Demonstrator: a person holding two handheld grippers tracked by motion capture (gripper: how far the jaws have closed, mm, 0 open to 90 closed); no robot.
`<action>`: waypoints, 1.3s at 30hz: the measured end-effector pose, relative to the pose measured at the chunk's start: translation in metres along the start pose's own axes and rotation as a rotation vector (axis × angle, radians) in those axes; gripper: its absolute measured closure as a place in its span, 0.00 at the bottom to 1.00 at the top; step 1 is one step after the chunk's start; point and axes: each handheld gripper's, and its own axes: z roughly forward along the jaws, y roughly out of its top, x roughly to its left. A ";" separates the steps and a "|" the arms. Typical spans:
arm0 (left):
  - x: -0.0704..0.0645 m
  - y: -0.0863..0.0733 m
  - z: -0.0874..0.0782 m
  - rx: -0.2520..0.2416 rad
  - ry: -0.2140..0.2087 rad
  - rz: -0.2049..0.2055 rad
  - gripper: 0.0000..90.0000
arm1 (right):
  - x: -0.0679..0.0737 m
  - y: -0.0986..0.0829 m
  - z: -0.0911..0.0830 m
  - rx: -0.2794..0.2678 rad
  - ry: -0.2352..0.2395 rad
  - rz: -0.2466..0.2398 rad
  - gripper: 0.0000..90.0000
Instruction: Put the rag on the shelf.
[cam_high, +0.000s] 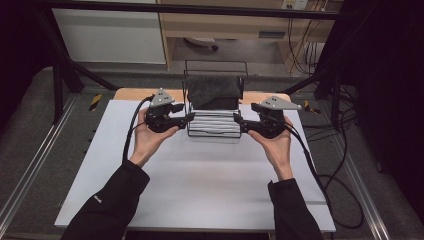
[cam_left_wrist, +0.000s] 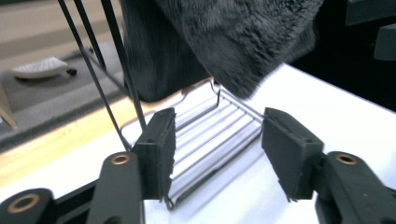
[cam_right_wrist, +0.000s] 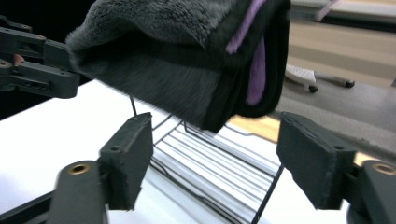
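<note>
A black wire rack (cam_high: 214, 127) stands at the far middle of the white table (cam_high: 200, 185). A dark grey fluffy towel (cam_high: 214, 91) hangs folded over its top bar. My left gripper (cam_high: 191, 117) is at the rack's left side, open, its jaws set around the base's edge wire (cam_left_wrist: 210, 154). My right gripper (cam_high: 236, 122) is at the rack's right side, also open, with the rack's base (cam_right_wrist: 210, 163) between its jaws. The towel (cam_right_wrist: 187, 56) shows a purple inner edge in the right gripper view and hangs over the rack (cam_left_wrist: 140, 107) in the left gripper view.
The table's wooden far edge (cam_high: 135, 93) lies behind the rack. Black frame bars (cam_high: 65, 70) run along the left and right. Cables (cam_high: 345, 190) trail off the table's right side. A white cabinet (cam_high: 110, 35) stands farther back.
</note>
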 end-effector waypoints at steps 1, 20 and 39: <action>0.000 -0.003 0.001 0.009 -0.001 -0.004 0.49 | 0.000 0.000 0.000 0.000 0.000 0.000 0.28; 0.017 -0.078 -0.017 0.152 -0.009 -0.066 0.18 | -0.006 -0.064 -0.002 0.069 0.058 0.055 0.04; 0.036 -0.155 -0.072 0.154 0.001 -0.118 0.16 | -0.018 -0.133 -0.030 0.189 0.141 0.086 0.01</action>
